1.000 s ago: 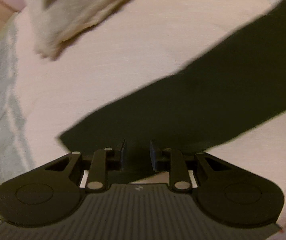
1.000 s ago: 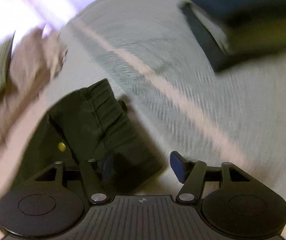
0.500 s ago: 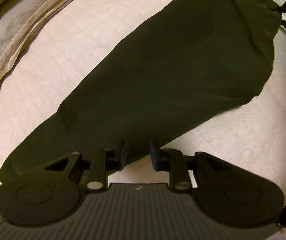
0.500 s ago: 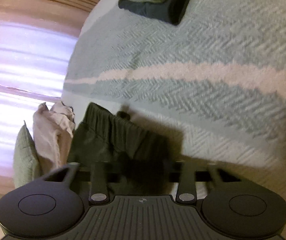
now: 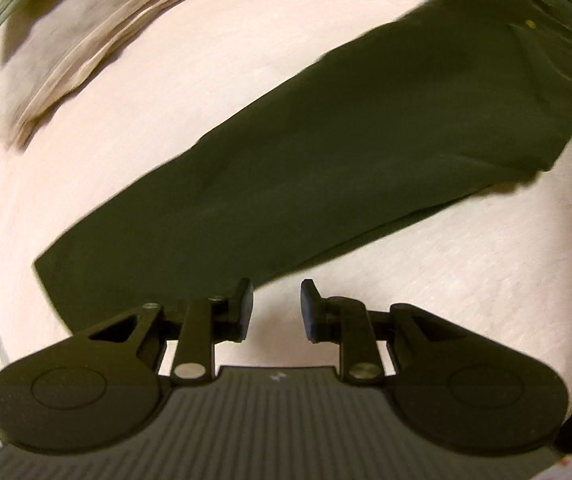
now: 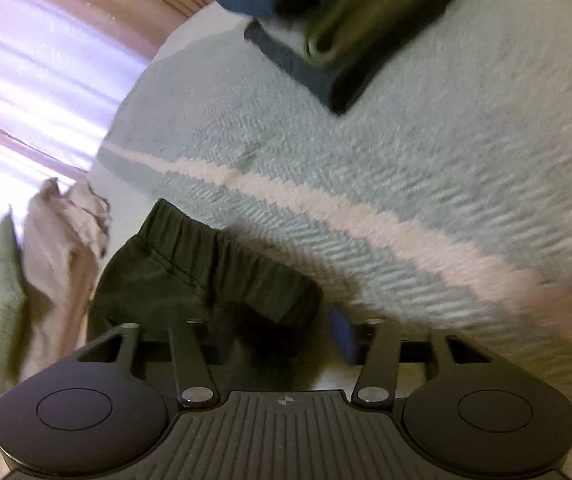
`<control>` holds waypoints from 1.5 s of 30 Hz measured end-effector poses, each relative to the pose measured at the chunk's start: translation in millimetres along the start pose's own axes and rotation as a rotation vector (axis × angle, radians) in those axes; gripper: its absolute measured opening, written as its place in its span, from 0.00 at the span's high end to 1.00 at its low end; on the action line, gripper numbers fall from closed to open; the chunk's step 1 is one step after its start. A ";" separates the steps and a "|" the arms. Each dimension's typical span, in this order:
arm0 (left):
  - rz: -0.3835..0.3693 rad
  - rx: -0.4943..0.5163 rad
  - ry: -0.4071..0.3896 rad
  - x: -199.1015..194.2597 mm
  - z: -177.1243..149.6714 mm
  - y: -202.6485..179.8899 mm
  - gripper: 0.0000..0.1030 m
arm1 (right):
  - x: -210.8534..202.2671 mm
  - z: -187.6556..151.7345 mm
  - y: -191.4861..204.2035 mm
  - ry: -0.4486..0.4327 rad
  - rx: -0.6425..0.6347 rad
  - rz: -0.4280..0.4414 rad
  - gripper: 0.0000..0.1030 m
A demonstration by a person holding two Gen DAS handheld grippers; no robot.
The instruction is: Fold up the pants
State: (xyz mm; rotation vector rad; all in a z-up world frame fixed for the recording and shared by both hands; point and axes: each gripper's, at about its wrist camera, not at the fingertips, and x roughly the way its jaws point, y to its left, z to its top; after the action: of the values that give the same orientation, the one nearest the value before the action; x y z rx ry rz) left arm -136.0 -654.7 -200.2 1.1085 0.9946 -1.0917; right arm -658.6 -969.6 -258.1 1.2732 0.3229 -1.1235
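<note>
Left gripper (image 5: 275, 308) jaws open, empty; they have slid off the hem onto bare pink blanket (image 5: 466, 272). Right gripper (image 6: 281, 336) open too, waistband released. Dark pants (image 5: 326, 168) now lie flat, legs stacked lengthwise. Next is probably the crosswise fold.

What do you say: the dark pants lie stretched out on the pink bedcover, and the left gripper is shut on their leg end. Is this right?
Not quite. The left gripper is open, with only bedcover showing between its fingers, just beside the leg end; the left wrist view shows this. The dark pants do lie stretched out on the pink bedcover.
</note>
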 end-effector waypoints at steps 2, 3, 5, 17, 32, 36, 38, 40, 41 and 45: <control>0.013 -0.045 -0.009 -1.8 -17.6 21.0 0.78 | -15.3 -9.6 10.6 -0.024 -0.039 -0.052 0.50; 0.019 -0.074 -0.016 -1.5 -28.5 34.1 0.78 | -22.8 -16.3 18.6 -0.033 -0.065 -0.070 0.50; 0.028 -0.106 -0.028 -1.6 -46.9 54.4 0.76 | -35.4 -35.2 40.8 -0.047 -0.129 -0.083 0.50; 0.179 0.403 -0.221 65.1 -157.5 142.1 0.76 | -25.6 -265.9 222.1 0.107 -0.653 0.033 0.50; 0.354 1.087 -0.360 163.8 -199.7 170.0 0.77 | 60.8 -427.2 320.9 0.203 -1.044 0.066 0.50; 0.358 1.159 -0.385 166.3 -204.9 173.3 0.77 | 53.4 -424.6 314.8 0.195 -1.016 0.042 0.50; 0.353 1.167 -0.389 166.5 -204.6 175.3 0.77 | 48.1 -419.6 312.8 0.188 -1.013 0.022 0.50; 0.352 1.176 -0.393 167.0 -205.4 176.0 0.77 | 44.2 -414.4 309.3 0.179 -0.998 0.007 0.50; 0.353 1.182 -0.395 167.7 -205.5 176.3 0.77 | 43.3 -412.4 307.5 0.176 -0.991 0.002 0.50; 0.360 1.226 -0.410 170.8 -209.5 176.9 0.77 | 41.2 -411.3 300.8 0.175 -0.992 -0.022 0.49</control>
State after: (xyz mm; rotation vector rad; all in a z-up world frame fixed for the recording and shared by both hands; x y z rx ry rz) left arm 55.3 -458.6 -371.4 1.8037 -0.3245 -1.5554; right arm -246.2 -667.6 -248.4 0.4734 0.8946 -0.6936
